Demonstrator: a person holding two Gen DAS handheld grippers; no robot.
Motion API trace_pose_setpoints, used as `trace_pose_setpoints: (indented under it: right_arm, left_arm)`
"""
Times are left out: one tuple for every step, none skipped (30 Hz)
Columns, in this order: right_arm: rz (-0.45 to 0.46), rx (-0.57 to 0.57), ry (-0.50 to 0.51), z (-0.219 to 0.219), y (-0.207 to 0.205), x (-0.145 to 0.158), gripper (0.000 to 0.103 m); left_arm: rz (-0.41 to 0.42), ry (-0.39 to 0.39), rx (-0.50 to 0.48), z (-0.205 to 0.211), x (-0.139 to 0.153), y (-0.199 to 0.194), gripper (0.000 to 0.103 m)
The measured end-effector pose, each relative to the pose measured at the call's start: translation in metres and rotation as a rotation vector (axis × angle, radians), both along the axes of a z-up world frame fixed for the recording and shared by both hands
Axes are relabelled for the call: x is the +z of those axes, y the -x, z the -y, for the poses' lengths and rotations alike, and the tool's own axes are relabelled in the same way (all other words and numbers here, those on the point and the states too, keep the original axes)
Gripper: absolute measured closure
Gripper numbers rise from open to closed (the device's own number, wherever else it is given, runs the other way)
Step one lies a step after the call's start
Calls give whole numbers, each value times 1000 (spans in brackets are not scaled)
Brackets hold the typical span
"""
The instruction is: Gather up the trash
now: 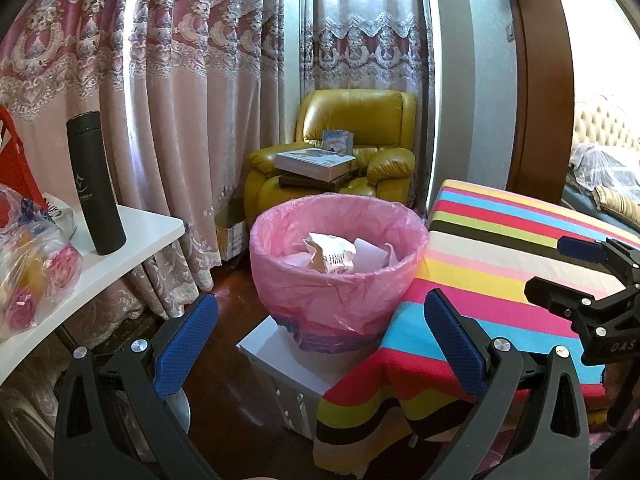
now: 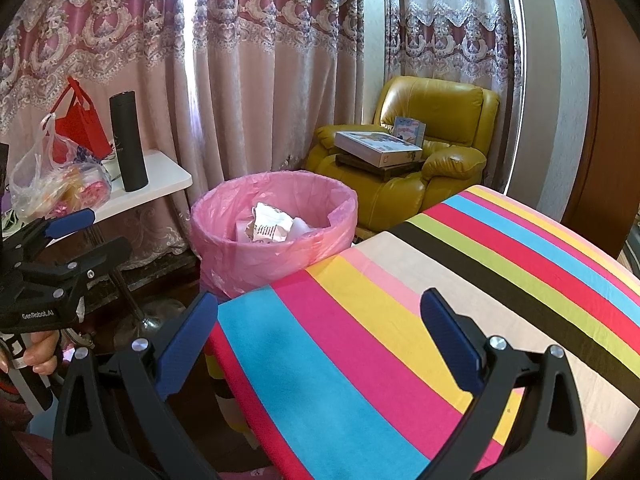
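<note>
The round bin lined with a pink plastic bag [image 1: 336,264], already holding crumpled white paper trash [image 1: 332,256], stands at 12 o'clock from the left tongs [image 1: 320,344] and at 11 o'clock from the right tongs [image 2: 320,344]. The left tongs are judged nearer. Both tongs are spread wide and hold nothing; the striped cloth desk [image 2: 420,300] shows no further trash.

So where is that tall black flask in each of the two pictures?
Left wrist view: the black flask stands upright at far left, on the white shelf.
Right wrist view: the flask is at left too, further in, upright on the same shelf, beside a red bag.
Shared landmark: the pink-lined bin, to the flask's right in both.
</note>
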State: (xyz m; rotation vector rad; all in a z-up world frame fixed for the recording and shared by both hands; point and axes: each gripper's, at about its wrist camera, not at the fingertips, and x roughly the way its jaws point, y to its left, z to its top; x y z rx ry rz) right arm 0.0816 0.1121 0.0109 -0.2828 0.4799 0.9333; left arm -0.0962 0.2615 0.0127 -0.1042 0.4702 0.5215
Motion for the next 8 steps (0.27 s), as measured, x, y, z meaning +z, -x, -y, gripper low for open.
trace_pose_setpoints:
  right_arm:
    - [-1,-1,-2,0,0,0,5]
    - [-1,-2,-3,0,0,1,5]
    - [-1,-3,-4,0,0,1,5]
    - [1,-4,-4,1,1,1,5]
    - [2,-5,-4,1,1,1,5]
    - [3,-5,-5,2,1,2,5]
    - [3,-6,-6,3,1,2,5]
    - [4,-9,-7,3,1,2,5]
  left_arm:
    - [-5,-1,-3,0,0,0,6]
    - [-9,1,-2,-1,0,-1,6]
    - [-9,4,-3,-1,0,-1,6]
    - [-8,7,-4,-1,0,-1,6]
    - [-8,9,-2,-1,1,-1,6]
    - [-9,10,-3,-1,1,-2,6]
    - [-11,10,-5,0,2,-3,6]
    - [-12,8,-6,1,2,-3,6]
